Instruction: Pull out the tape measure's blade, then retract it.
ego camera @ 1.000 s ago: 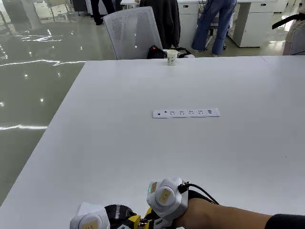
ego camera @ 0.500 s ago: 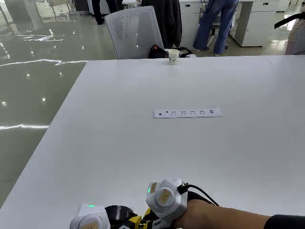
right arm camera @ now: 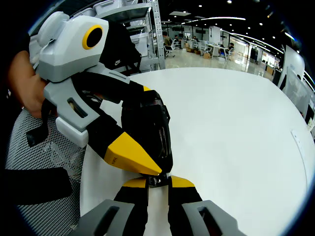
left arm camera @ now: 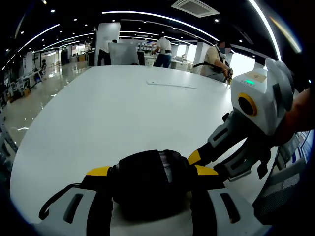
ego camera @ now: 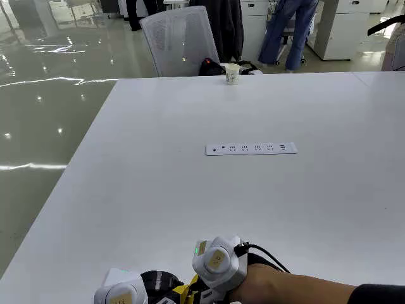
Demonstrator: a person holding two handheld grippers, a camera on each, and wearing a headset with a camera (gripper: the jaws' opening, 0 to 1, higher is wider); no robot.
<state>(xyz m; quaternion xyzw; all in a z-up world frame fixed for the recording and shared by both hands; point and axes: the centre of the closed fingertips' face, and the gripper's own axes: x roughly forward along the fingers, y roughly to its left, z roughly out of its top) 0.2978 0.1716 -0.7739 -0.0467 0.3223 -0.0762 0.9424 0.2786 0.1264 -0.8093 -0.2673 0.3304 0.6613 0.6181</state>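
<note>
Tape measure (left arm camera: 147,191) pinched by left tool (left arm camera: 151,170); right tool (right arm camera: 158,183) pinches blade tip (right arm camera: 156,179); cup (ego camera: 231,74) distant.

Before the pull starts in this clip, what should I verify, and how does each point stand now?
1. Left tool clamps the tape measure by its case: ok.
2. Right tool shut on the blade hook at the case mouth: ok, as far as the right gripper view shows.
3. Blade not yet pulled out: ok.
4. Power strip and paper cup lie far from both tools on the table: ok.
5. Blade lock released: cannot tell.
</note>
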